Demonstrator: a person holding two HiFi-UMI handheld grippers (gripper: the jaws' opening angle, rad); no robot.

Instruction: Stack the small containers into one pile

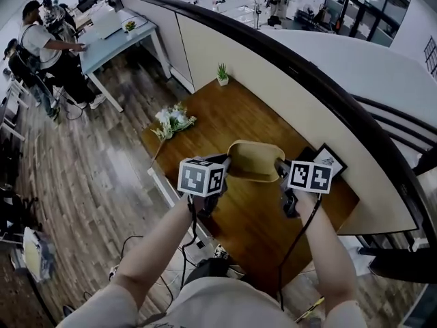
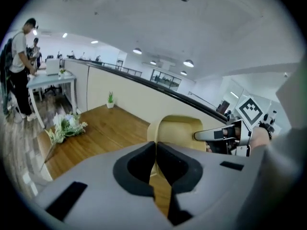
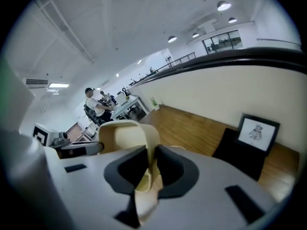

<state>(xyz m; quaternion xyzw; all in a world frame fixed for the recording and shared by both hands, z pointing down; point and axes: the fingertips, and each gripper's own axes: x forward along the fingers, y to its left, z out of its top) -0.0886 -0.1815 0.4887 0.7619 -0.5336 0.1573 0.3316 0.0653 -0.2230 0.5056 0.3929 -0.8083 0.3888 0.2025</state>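
Note:
A tan, rounded small container [image 1: 254, 161] hangs in the air above the wooden table [image 1: 263, 227], held from both sides. My left gripper [image 1: 229, 164] is shut on its left rim; in the left gripper view the thin wall [image 2: 180, 131] runs between the closed pads [image 2: 144, 164]. My right gripper [image 1: 278, 167] grips the opposite rim, and in the right gripper view the cream wall [image 3: 122, 135] is pinched between its pads [image 3: 170, 169]. Two wall layers show there; whether a second container is nested inside I cannot tell. Each gripper shows in the other's view: right [image 2: 225, 135], left [image 3: 72, 148].
A framed picture [image 1: 328, 161] on a black stand leans against the beige partition [image 1: 273, 80] at the table's right. A bunch of white flowers [image 1: 173, 121] lies at the left edge and a small potted plant [image 1: 222, 75] stands in the far corner. People [image 1: 48, 46] work at a desk far left.

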